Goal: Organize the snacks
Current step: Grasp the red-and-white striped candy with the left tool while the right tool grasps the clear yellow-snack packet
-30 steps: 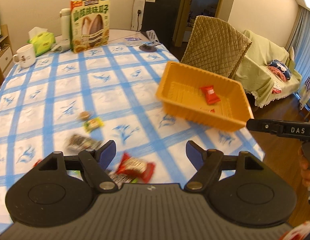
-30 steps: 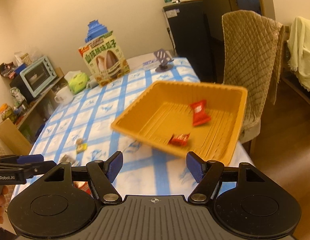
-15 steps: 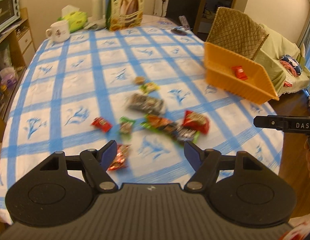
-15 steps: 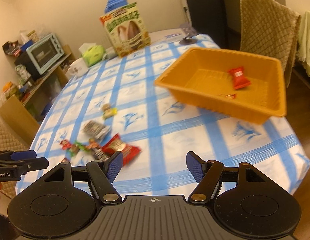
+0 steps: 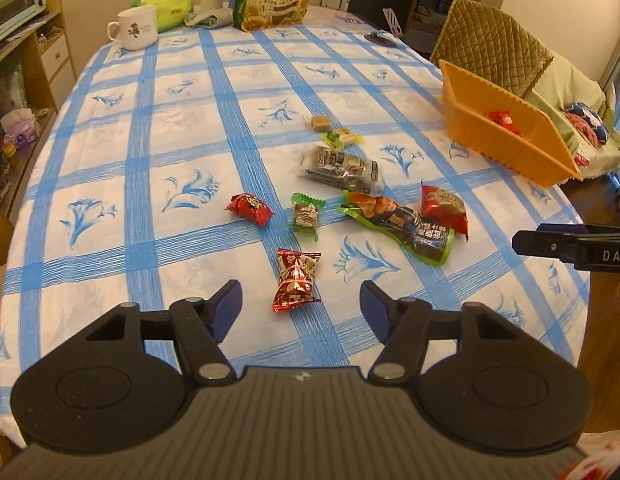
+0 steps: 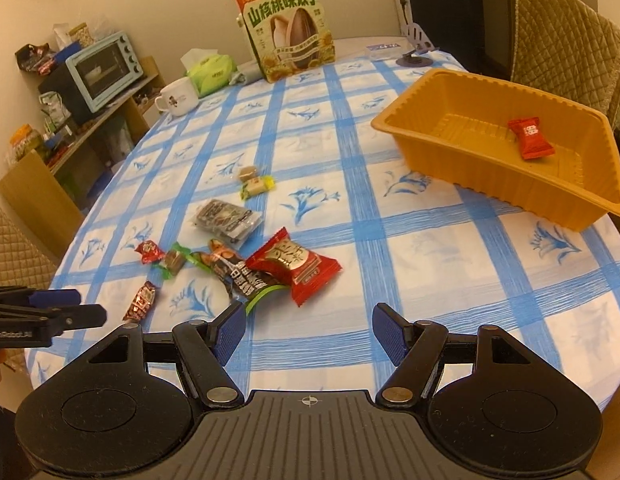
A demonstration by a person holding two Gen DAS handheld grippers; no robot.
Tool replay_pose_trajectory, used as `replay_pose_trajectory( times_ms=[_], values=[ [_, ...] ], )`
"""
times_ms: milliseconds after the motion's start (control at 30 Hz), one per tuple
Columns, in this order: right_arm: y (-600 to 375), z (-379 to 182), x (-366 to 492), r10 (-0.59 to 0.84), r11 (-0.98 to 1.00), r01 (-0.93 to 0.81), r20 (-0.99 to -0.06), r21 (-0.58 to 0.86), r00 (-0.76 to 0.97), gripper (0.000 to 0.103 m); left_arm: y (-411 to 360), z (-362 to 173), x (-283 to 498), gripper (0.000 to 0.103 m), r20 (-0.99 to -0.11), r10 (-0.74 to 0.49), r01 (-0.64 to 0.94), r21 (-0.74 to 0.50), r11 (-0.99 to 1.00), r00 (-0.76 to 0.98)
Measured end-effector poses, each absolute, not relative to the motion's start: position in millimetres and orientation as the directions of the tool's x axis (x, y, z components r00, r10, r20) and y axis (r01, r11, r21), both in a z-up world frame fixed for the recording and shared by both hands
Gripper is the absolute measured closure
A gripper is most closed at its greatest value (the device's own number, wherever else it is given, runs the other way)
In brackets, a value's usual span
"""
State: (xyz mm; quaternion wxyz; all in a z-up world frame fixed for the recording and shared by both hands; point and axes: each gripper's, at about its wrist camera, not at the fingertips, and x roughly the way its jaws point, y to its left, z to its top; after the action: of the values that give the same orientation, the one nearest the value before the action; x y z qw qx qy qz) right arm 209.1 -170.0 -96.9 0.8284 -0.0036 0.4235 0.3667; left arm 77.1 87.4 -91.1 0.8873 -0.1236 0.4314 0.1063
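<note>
With both the left gripper (image 5: 301,305) and right gripper (image 6: 309,333) wide open and empty, lower the left squarely over the red foil candy (image 5: 295,281) at 12 o'clock, pinch its middle, then carry it to the orange tray (image 5: 506,148) at 2 o'clock.

We see a woven-looking cloth tablecloth (image 5: 182,128) ahead of our grippers, glossy crinkled foil candy wrappers (image 5: 295,280), a ribbed matt orange plastic tray (image 6: 450,152), a smooth glazed mug (image 5: 134,28), a quilted fabric chair cover (image 5: 494,52)
</note>
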Motion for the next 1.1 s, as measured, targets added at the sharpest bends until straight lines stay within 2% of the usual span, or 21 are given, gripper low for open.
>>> replay_pose_trajectory(
  times_ms=[567, 667, 833, 1100],
  values=[
    [-155, -99, 223, 0.599, 0.726, -0.629, -0.706, 0.278, 0.379, 0.033, 99, -129, 120, 0.066, -0.83, 0.064, -0.265, -0.103, 0.959, 0.555],
    [-150, -99, 228, 0.606, 0.716, -0.641, -0.703, 0.277, 0.372, 0.033, 102, -129, 121, 0.076, -0.828, 0.071, -0.268, -0.097, 0.959, 0.556],
    [-137, -99, 239, 0.625, 0.688, -0.673, -0.693, 0.272, 0.359, 0.033, 105, -128, 119, 0.084, -0.827, 0.066, -0.275, -0.11, 0.955, 0.559],
    [-93, -98, 271, 0.681, 0.609, -0.753, -0.651, 0.25, 0.335, 0.033, 129, -109, 100, 0.085, -0.813, 0.131, -0.366, -0.107, 0.924, 0.568]
  ],
)
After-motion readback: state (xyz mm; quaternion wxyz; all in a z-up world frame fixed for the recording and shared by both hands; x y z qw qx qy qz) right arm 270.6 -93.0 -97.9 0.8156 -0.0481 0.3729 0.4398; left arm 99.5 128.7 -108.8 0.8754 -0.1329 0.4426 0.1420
